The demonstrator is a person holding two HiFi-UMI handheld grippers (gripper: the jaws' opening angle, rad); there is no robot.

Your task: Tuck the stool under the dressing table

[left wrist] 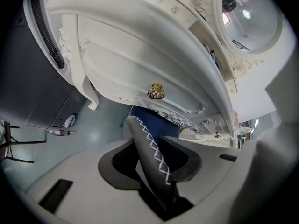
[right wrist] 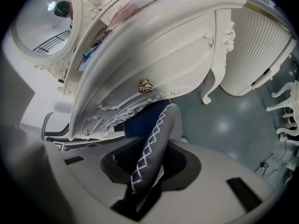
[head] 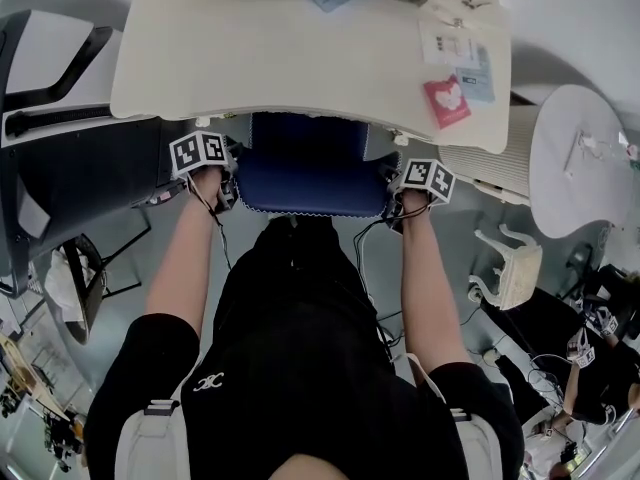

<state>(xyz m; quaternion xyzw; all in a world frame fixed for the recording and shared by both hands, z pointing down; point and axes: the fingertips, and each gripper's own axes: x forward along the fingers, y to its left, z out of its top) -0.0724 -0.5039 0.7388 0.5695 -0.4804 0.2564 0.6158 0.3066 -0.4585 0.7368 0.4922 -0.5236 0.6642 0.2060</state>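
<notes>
The stool has a dark blue cushion, and its far part sits under the white dressing table. My left gripper holds the cushion's left edge and my right gripper holds its right edge. In the left gripper view the grey cross-stitched cushion edge runs between the jaws of the left gripper, which are shut on it. In the right gripper view the same kind of stitched edge fills the gap of the right gripper. The table's carved front with a brass knob hangs just above.
A dark grey chair stands left of the table. On the right are a round white table, a small white stool and a ribbed white cabinet. A red packet and papers lie on the tabletop. An oval mirror stands behind.
</notes>
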